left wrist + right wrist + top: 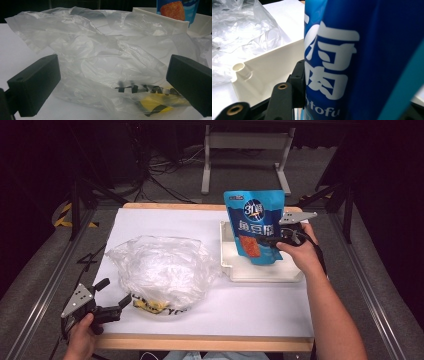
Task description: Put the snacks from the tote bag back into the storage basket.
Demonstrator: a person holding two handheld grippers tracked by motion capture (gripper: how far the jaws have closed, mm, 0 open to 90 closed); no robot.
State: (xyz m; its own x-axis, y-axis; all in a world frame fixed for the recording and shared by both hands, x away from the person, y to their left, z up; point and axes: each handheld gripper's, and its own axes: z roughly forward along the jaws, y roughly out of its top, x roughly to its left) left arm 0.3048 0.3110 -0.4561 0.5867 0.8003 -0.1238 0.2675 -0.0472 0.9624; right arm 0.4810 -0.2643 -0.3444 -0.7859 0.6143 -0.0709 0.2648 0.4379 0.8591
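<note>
Pouch (256,225) clamped upright between right gripper's (274,240) jaws.

The blue pouch (362,57) is so close in the right gripper view that its top, bottom and right side run off the picture, and its far side is hidden. The white tray (227,265) is partly hidden behind the pouch in the high view. In the left gripper view, the yellow and black thing (152,105) inside the plastic bag (105,57) is blurry, and its black letters are too smeared to read. The picture's top edge cuts off most of the pouch there. The person's arms are cut off at the bottom of the high view.
</note>
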